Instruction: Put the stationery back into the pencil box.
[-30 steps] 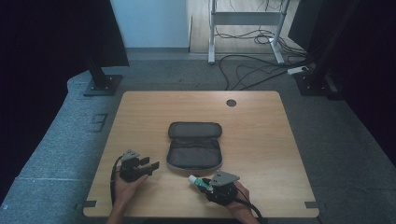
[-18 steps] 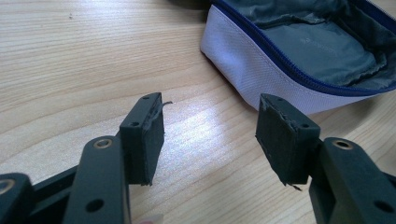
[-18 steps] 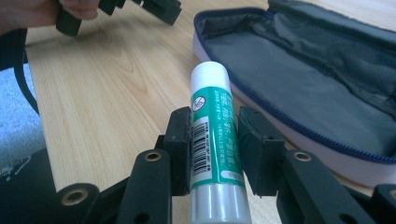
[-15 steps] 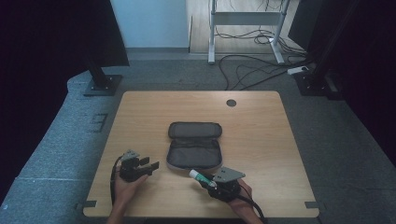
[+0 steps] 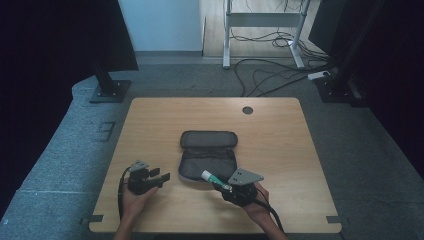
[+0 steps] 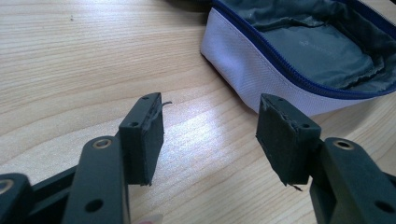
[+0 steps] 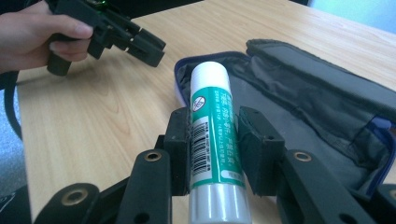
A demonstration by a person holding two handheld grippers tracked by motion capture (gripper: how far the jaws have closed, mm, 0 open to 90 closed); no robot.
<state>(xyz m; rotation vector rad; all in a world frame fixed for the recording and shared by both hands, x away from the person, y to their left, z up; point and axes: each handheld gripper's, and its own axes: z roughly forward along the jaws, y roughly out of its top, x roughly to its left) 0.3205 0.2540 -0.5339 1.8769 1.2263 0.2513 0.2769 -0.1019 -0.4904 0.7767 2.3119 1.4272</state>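
On the pale wooden tabletop [image 5: 150,125], the left gripper [image 5: 150,178] rests spread and empty. The open grey zippered fabric pouch [image 5: 207,152] lies between. The right gripper [image 5: 226,187] pinches a green-labelled white-capped glue stick [image 5: 214,178] at the pouch's near edge; its smooth barrel could slip or snag the rim.

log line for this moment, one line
right gripper: shut on glue stick, cap toward case | left gripper: open, empty, beside case | case: unzipped, open on table

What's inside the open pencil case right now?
The pencil case shows bare grey lining and a flat inner pocket; nothing lies loose. Pocket contents are hidden. The glue stick is clamped in the right gripper, above the near edge.
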